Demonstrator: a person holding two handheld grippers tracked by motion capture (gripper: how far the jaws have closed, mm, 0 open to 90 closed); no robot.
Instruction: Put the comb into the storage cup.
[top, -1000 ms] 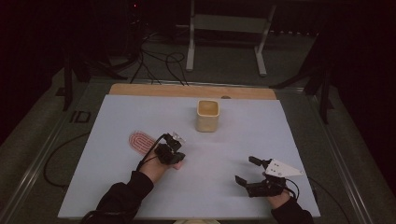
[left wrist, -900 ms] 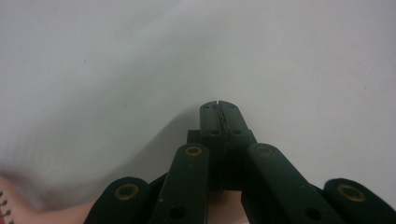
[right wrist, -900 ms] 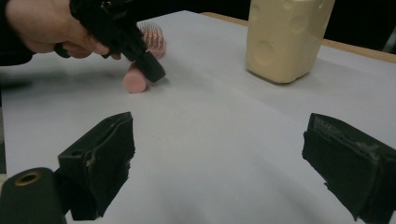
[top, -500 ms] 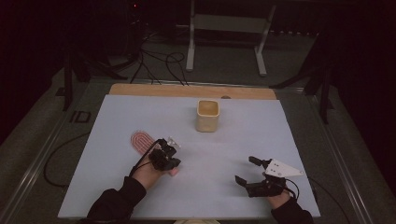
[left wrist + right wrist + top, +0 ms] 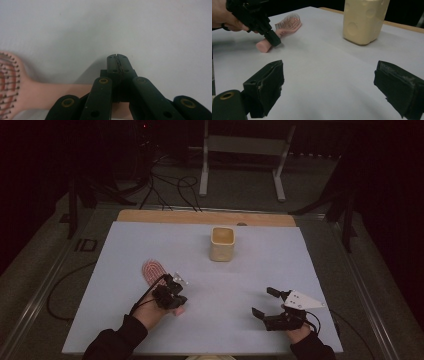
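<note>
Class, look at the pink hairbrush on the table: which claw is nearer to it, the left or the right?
Left. The left claw, shut, is right beside the hairbrush handle; the right claw, open, is far off across the table.

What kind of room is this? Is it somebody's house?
Probably not a house; it looks like a lab or recording room. A white table stands in the dark, cables trail over the floor, and a person holds a left gripper beside a pink hairbrush.

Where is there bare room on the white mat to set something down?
The wide stretch between the cream cup and the right claw is bare, as is the mat's far left corner. It is crowded near the pink hairbrush, under the left claw.
</note>
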